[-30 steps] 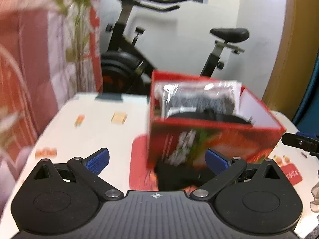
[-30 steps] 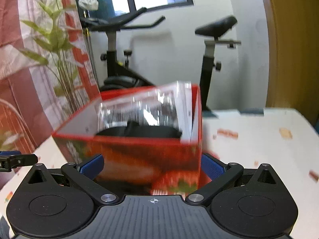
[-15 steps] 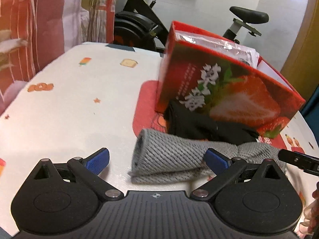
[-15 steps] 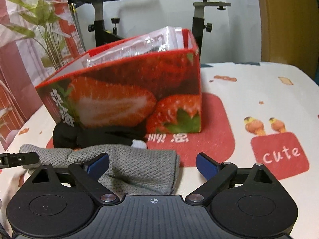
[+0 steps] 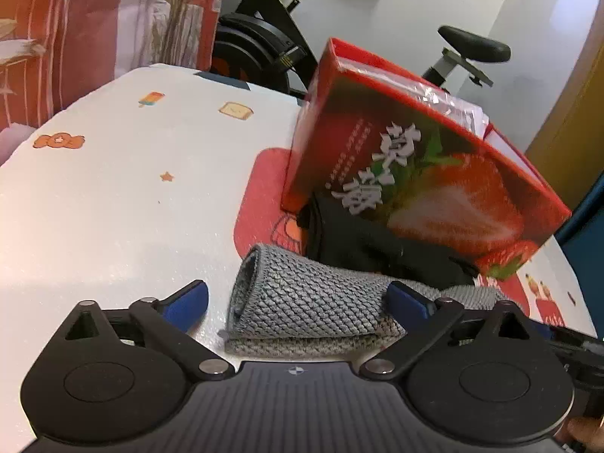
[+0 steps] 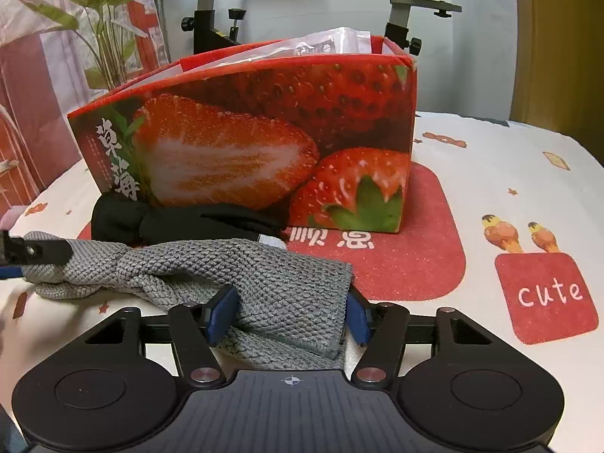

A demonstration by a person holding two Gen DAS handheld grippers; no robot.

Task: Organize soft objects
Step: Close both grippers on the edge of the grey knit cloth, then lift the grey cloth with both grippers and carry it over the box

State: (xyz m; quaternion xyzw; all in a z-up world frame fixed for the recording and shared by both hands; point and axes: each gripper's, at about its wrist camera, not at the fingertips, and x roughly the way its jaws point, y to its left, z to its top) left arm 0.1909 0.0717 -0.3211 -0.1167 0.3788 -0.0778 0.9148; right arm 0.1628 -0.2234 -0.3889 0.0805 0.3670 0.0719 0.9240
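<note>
1. Behind the table stands an exercise bike (image 5: 271, 37), with a red-and-white curtain (image 5: 75, 30) at ten o'clock in the left wrist view and a leafy plant (image 6: 102, 37) at ten o'clock in the right wrist view.
2. White tablecloth (image 5: 113, 196) printed with small cartoons covers the table; a red "cute" patch (image 6: 545, 296) at three o'clock shows only in the right wrist view.
3. On the cloth stands a red strawberry-printed box (image 6: 264, 143), open-topped, with a clear plastic packet (image 6: 324, 43) poking above its rim.
4. Just in front of the box lies a black fabric item (image 6: 162, 222), touching its lower edge.
5. Nearer the cameras lies the grey knitted cloth (image 6: 234, 275), bunched and folded on the table, touching the black item.
6. Left gripper (image 5: 298, 302): its jaws are spread wide, with the cloth's folded end between the blue pads (image 5: 187, 302); neither pad clearly presses on it.
7. Right gripper (image 6: 288, 319): its jaws are drawn in narrow and pinch the cloth's other end between the blue pads (image 6: 222, 313).
8. Only the right wrist view shows that pinch; it also catches a tip of the left gripper at nine o'clock, against the cloth's far end.
9. Only the left wrist view shows the rolled fold of the cloth, and part of the right gripper at four o'clock.
</note>
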